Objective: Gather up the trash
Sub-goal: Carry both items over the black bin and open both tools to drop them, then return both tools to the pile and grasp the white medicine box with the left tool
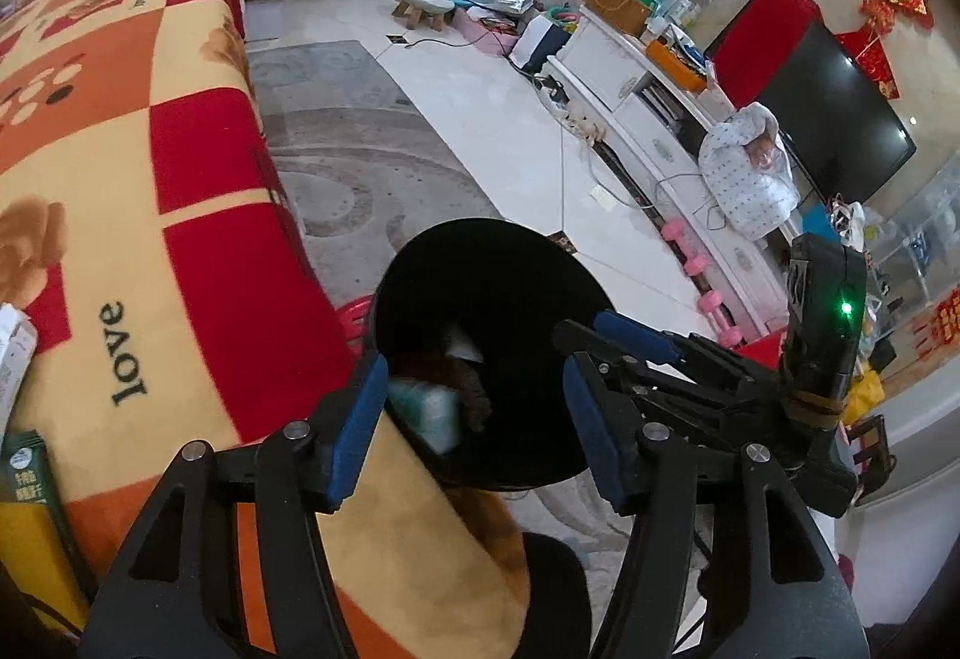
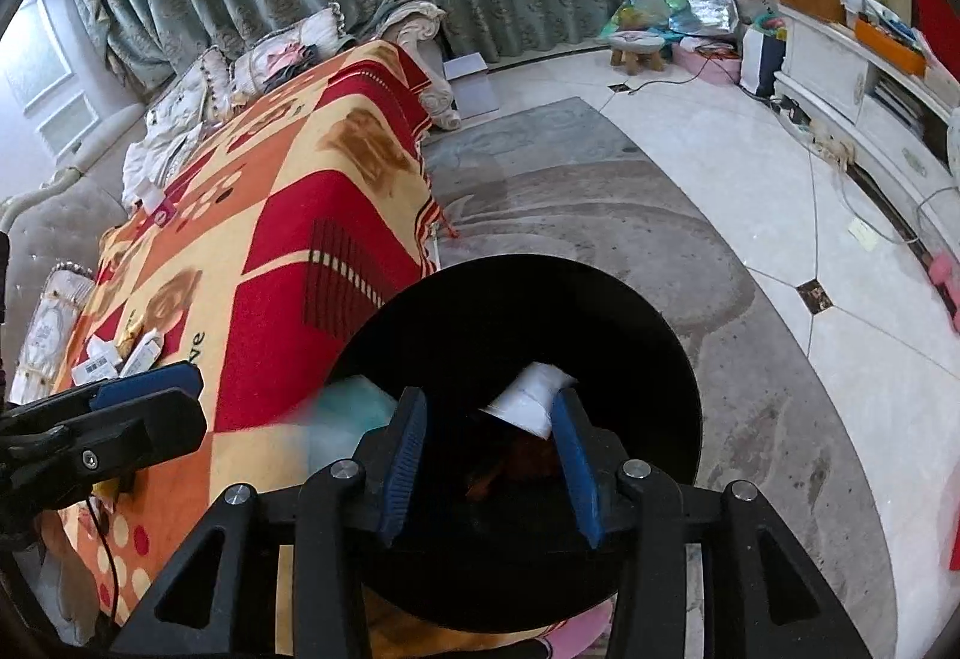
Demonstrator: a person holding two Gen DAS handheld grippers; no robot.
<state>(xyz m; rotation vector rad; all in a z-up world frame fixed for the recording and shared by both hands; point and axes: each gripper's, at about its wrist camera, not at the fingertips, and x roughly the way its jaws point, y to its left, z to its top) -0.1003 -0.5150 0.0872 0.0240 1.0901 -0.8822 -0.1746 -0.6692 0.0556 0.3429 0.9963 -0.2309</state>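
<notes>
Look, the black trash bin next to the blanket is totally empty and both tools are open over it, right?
Not quite: the black trash bin is not empty. The right wrist view shows white paper and brown scraps inside it. The rest holds: it stands beside the blanket, and the left tool and right tool are both open over it.

The word "love" stands in dark letters on the red, orange and cream checked blanket (image 1: 198, 263). Print on the green carton (image 1: 27, 464) is too small to read.
</notes>
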